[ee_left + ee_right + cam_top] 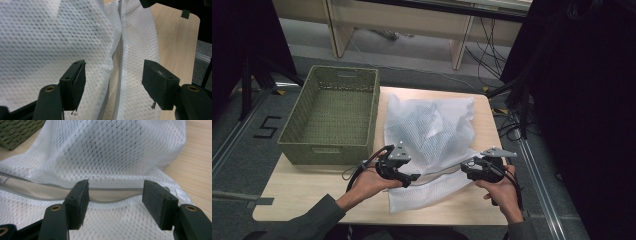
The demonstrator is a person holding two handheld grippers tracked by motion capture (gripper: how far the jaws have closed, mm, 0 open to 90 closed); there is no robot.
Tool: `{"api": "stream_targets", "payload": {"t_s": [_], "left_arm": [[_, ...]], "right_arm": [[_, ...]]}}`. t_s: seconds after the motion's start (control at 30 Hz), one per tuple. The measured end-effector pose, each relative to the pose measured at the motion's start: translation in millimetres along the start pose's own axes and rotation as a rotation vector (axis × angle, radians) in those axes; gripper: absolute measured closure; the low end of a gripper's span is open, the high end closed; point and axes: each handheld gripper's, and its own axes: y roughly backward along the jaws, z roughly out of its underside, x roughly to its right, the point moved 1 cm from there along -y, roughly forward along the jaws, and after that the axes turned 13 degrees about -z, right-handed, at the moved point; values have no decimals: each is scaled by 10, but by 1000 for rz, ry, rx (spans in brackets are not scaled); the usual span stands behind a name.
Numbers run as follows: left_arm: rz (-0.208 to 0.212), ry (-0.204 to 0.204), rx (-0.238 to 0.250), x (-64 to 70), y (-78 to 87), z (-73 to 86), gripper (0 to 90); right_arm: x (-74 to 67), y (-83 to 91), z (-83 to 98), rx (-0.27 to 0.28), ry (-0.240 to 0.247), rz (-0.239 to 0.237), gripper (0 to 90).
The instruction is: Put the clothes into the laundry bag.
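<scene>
A white mesh bag (432,125) lies crumpled on the wooden table (302,192), its zipped mouth towards the person. My left gripper (414,177) is at the bag's near left edge. In the left gripper view its jaws (113,75) stand open over the mesh (50,37) and the grey zipper band (120,62), with the pads apart from the fabric. My right gripper (464,167) is at the bag's near right side. In the right gripper view it (115,192) is open, and the curved zipper edge (112,198) runs across between the jaws untouched.
A green woven basket (327,152) stands empty on the table's far left, close beside the bag. Table edges run near on the right and front. Dark stands and cables lie on the floor around the table.
</scene>
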Motion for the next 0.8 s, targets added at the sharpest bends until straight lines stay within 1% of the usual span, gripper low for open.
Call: {"api": "stream_targets", "payload": {"t_s": [0.03,0.07,0.13,0.17,0.23,0.27,0.3,0.33,0.37,0.4,0.43,0.47,0.5,0.53,0.57,0.6,0.63,0.67,0.7,0.73,0.77,0.8], "left_arm": [[-4,15,3,-6,12,20,346],[-2,16,9,-22,20,40,345],[1,14,1,-60,52,84,343],[-9,14,-12,-71,68,100,340],[-11,24,-12,-100,88,137,329],[-18,22,-13,-115,103,153,329],[-22,45,-10,-116,110,169,327],[-22,39,-11,-134,123,183,326],[-22,31,-19,-151,140,196,324],[-25,41,-17,-155,151,211,322],[-27,35,-13,-168,164,223,321],[-28,49,-15,-169,173,238,319],[-33,42,-18,-175,187,248,317],[-33,43,-18,-178,194,262,314],[-41,44,-18,-180,201,278,310],[-39,67,-10,-164,212,294,306],[-29,44,-16,-183,228,313,305],[-33,52,-18,-177,238,341,305],[-32,67,-14,-167,239,364,301],[-34,48,-28,-181,256,386,299],[-34,57,-29,-178,261,408,297],[-39,44,-31,-188,277,418,296]], "right_arm": [[27,-8,-2,11,38,-1,391],[22,11,-9,-19,40,-9,389],[13,4,-7,-18,40,-16,387],[4,-20,0,15,41,-6,387],[-4,-11,1,-5,43,-17,385],[-14,0,-3,-18,41,-19,385],[-22,-1,-4,-15,47,-20,384],[-35,-3,-5,-16,39,-32,384],[-43,-29,3,20,52,-22,383],[-71,-29,5,19,33,-26,382],[-80,-8,0,-7,43,-31,381],[-85,-8,0,-6,56,-26,380],[-90,-12,3,-11,68,-33,379],[-108,-24,9,-11,57,-45,378],[-146,-34,22,-7,26,-45,377],[-144,-34,25,-19,41,-51,376],[-150,-50,35,-9,47,-48,375],[-150,-45,39,-28,55,-47,373],[-145,-53,44,-34,64,-58,372],[-163,-55,52,-33,56,-57,372],[-183,-73,64,-13,40,-55,371],[-164,-56,57,-34,76,-55,370]]}}
